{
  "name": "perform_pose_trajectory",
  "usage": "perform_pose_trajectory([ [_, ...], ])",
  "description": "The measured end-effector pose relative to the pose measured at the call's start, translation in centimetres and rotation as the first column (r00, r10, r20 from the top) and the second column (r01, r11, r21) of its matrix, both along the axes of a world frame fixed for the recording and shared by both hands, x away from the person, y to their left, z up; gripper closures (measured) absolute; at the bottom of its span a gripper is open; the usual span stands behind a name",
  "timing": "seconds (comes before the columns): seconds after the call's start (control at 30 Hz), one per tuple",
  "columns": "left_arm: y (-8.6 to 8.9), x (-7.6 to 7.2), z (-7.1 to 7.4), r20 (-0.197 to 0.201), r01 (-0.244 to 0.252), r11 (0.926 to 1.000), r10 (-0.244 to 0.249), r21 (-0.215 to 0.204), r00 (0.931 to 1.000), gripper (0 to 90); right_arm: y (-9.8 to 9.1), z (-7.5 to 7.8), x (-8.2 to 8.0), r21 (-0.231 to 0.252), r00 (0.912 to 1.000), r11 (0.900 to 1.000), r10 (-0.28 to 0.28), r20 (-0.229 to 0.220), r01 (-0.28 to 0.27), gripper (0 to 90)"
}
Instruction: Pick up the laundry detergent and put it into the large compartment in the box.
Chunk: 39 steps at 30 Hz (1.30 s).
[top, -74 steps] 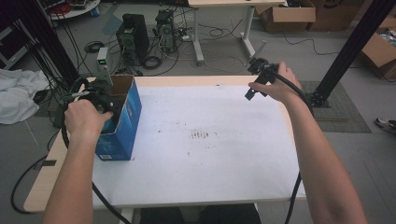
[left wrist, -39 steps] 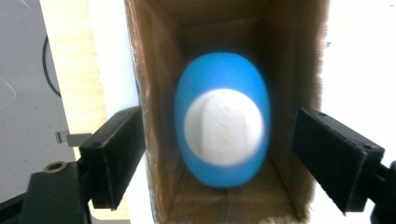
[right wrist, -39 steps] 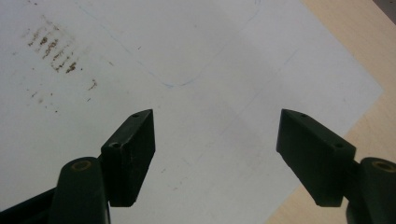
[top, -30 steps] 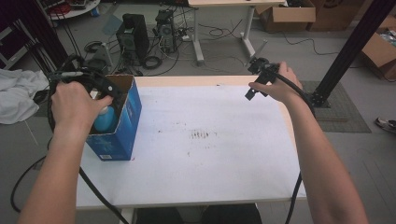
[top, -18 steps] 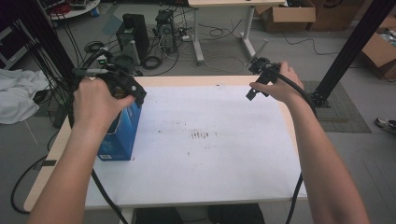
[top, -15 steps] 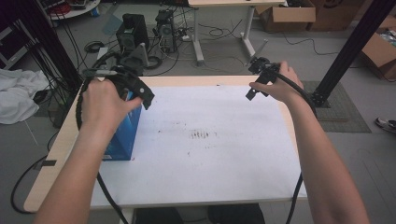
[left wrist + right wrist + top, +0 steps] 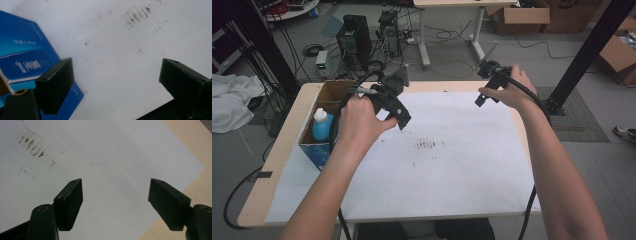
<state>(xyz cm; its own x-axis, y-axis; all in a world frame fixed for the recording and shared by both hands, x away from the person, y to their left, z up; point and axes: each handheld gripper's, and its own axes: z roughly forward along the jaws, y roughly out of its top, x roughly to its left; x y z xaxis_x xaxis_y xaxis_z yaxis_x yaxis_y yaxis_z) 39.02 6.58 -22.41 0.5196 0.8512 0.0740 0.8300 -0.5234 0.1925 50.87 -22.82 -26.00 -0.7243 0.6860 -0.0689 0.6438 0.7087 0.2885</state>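
Note:
A blue cardboard box [image 7: 318, 152] stands open at the table's left edge, and a blue bottle with a white cap [image 7: 320, 125] sits inside it. My left gripper [image 7: 401, 116] hovers just right of the box over the white paper [image 7: 447, 170]. In the left gripper view the box's blue side [image 7: 22, 62] lies at the left. The left gripper [image 7: 116, 72] is open; its jaws have just been opening, with nothing between them. My right gripper [image 7: 486, 90] hangs over the paper's far right part. In its own view the right gripper [image 7: 116, 192] is open and empty.
Brown smudges [image 7: 427, 145] mark the middle of the paper. The bare wooden tabletop [image 7: 190, 145] shows past the paper's edge on the right. Cables trail from both grippers. Computer cases [image 7: 354, 35] and cardboard boxes stand on the floor behind the table.
My left hand has swung right, from above the blue box to over the paper, which uncovers the bottle in the box. The right hand has stayed put.

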Motion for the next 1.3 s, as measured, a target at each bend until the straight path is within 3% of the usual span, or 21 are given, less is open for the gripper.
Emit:
perform_pose_trajectory([
  [0.33,-2.4,-0.1,-1.5,-0.012,0.055,0.9985,-0.055,0.001,0.9984,12.9,-0.1,-0.1,0.0,-0.004,1.0000,1.0000,-0.001,-0.005,0.001,27.7],
  [0.47,-3.4,0.0,-2.3,-0.026,0.075,0.9969,-0.074,0.024,0.9969,12.9,-0.3,-0.1,0.0,-0.006,1.0000,1.0000,-0.003,-0.005,0.003,27.7],
  [0.67,-4.0,0.1,-2.6,-0.030,0.085,0.9961,-0.085,0.024,0.9960,12.4,-0.6,-0.1,0.0,-0.003,1.0000,1.0000,-0.008,-0.006,0.008,27.7],
  [1.3,-4.0,0.0,-2.5,-0.027,0.087,0.9961,-0.087,0.015,0.9959,11.3,-0.3,-0.4,-0.1,-0.013,0.9999,0.9999,-0.005,-0.014,0.005,27.1],
])
